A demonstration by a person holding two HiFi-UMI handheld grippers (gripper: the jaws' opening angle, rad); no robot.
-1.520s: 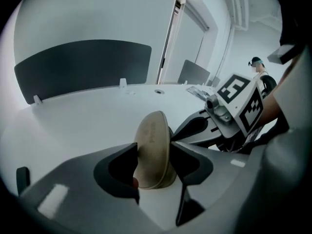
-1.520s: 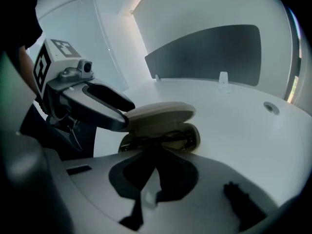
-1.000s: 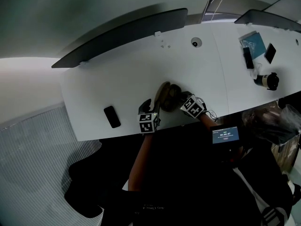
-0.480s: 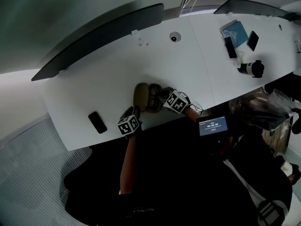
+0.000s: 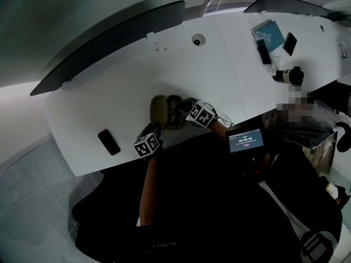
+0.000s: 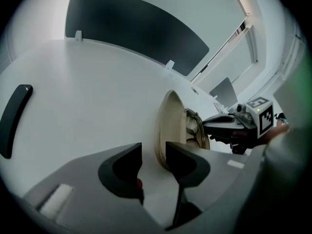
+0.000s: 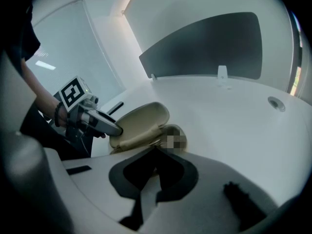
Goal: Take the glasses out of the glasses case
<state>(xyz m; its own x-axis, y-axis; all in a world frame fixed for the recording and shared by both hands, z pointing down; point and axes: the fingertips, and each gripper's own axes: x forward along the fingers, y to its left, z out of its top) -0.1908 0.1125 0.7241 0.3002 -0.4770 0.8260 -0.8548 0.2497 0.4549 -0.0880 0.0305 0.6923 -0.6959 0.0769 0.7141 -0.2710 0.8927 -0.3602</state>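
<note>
Since the glasses case (image 5: 160,110) has swung open beside the left gripper (image 6: 153,155), fingers narrowly parted, the glasses (image 6: 196,126) lie exposed beside the right gripper (image 7: 156,152), fingers shut.

A long white desk (image 5: 104,108) carries a dark screen panel (image 5: 109,40) along its far edge, a plain grey wall (image 5: 55,10) behind. Grey striped floor (image 5: 33,201) lies beyond the desk's left end.
</note>
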